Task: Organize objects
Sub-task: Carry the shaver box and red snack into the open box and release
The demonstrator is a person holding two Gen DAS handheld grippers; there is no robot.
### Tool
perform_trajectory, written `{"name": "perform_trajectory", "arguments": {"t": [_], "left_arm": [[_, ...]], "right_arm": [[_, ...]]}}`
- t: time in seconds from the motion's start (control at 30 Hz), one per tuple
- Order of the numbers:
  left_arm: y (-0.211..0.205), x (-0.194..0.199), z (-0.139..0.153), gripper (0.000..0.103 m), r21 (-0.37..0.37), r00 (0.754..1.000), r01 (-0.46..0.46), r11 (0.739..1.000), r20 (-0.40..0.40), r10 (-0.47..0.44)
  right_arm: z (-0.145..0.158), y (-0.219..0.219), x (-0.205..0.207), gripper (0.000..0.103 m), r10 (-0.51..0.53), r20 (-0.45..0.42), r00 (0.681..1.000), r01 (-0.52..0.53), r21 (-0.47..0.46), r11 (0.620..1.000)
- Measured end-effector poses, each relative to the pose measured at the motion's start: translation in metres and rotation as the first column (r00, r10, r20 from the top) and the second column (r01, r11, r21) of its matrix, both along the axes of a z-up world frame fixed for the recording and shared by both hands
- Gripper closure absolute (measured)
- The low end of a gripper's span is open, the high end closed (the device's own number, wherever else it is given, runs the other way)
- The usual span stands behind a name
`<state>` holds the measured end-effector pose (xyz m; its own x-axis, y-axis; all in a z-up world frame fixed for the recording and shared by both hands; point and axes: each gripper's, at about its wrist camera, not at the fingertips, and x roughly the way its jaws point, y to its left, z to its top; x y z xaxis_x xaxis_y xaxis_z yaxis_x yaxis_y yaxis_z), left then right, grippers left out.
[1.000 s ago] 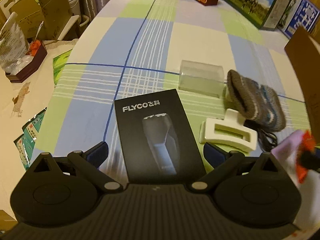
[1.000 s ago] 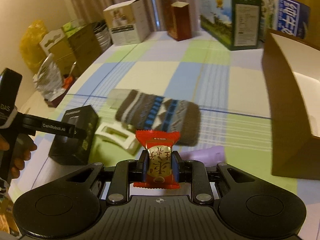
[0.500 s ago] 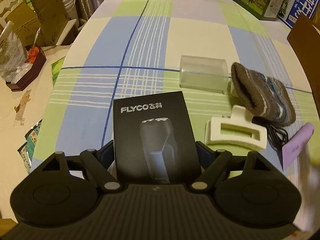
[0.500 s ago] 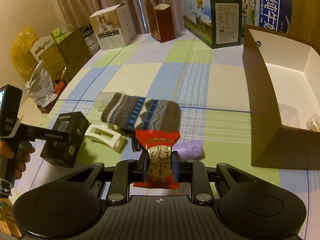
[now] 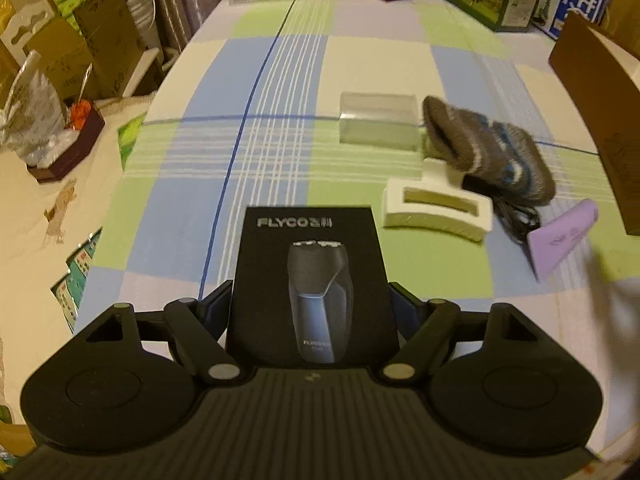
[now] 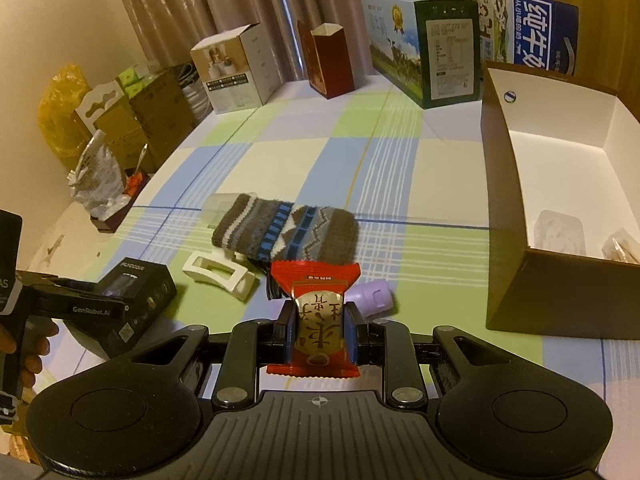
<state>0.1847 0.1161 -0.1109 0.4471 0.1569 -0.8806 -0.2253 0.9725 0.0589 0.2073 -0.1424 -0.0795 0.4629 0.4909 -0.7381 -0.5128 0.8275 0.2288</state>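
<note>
The left gripper point(image 5: 311, 307) has just been closing its jaws, and the black shaver box point(image 5: 312, 292) now stands between them, with the blue pads against its two sides. Only the left wrist view shows the printed front of this box; the right wrist view shows the same box point(image 6: 138, 300) from the side, with its far end raised off the cloth, and also the hand point(image 6: 28, 354) that holds the left tool. The right gripper point(image 6: 320, 330) has its jaws pressed narrow on a red snack packet point(image 6: 316, 320), which is seen only in its own view. On the checked tablecloth point(image 5: 360, 60) lie a clear plastic case point(image 5: 378, 124), a knitted pouch point(image 5: 492, 152), a white foam insert point(image 5: 436, 210) and a purple tube point(image 5: 560, 240), all close together beside the shaver box. The brown open box point(image 6: 516, 220) stands at the right; its white inside, with two small clear packets in the near corner, shows only in the right wrist view. Between the pouch and this box wall the cloth is free, and the far half of the table is open up to the cartons point(image 6: 424, 48) at the back edge.
</note>
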Motion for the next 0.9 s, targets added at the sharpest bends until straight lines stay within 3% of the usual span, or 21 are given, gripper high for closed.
{"name": "perform_trajectory", "arguments": {"t": [0.47, 0.9], "left_arm": [[-0.031, -0.007, 0.036, 0.027, -0.008, 0.997, 0.021, 1.0, 0.077, -0.021], [-0.088, 0.007, 0.093, 0.027, 0.006, 0.964, 0.163, 0.987, 0.21, -0.161]], "right_arm": [[0.018, -0.029, -0.001, 0.082, 0.004, 0.031, 1.0, -0.005, 0.036, 0.999], [0.047, -0.063, -0.002, 0.082, -0.011, 0.086, 0.996, 0.003, 0.096, 0.995]]}}
